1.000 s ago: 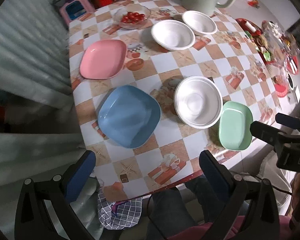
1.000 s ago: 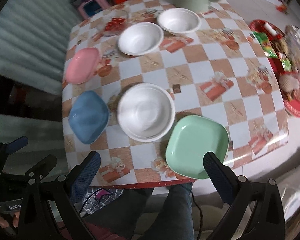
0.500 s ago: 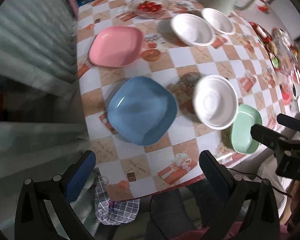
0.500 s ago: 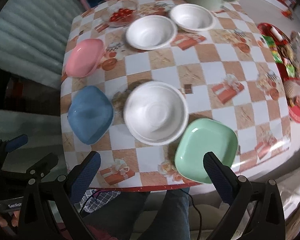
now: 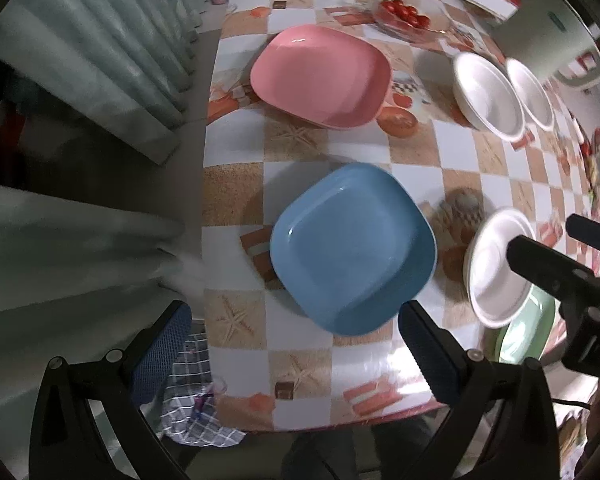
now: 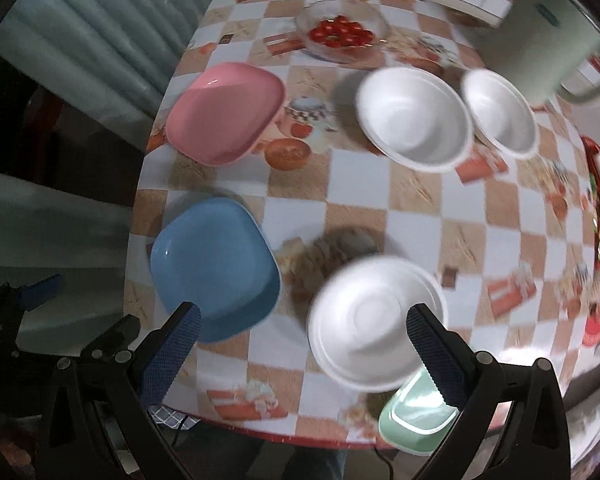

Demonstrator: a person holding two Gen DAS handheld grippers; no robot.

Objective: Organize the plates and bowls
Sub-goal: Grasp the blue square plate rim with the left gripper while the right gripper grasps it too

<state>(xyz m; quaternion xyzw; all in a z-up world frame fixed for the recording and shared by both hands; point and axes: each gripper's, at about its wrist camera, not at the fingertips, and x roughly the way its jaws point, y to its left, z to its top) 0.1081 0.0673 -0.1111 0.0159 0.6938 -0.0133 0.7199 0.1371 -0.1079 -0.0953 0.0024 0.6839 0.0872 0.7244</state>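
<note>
Both empty, fingers spread: left gripper [image 5: 292, 344] sits above blue plate [image 5: 352, 248] near the table's front-left, right gripper [image 6: 300, 344] over white bowl [image 6: 376, 322] overlapping green plate [image 6: 418, 414]. Risk: careless grab knocks the green plate off the edge.

checkered table [image 6: 440, 232], plates [image 6: 214, 268], bowls [image 6: 414, 118]

Home dining spot: checkered oilcloth table [image 6: 440, 220], tomato bowl [image 6: 340, 34], curtain [image 5: 100, 52].
</note>
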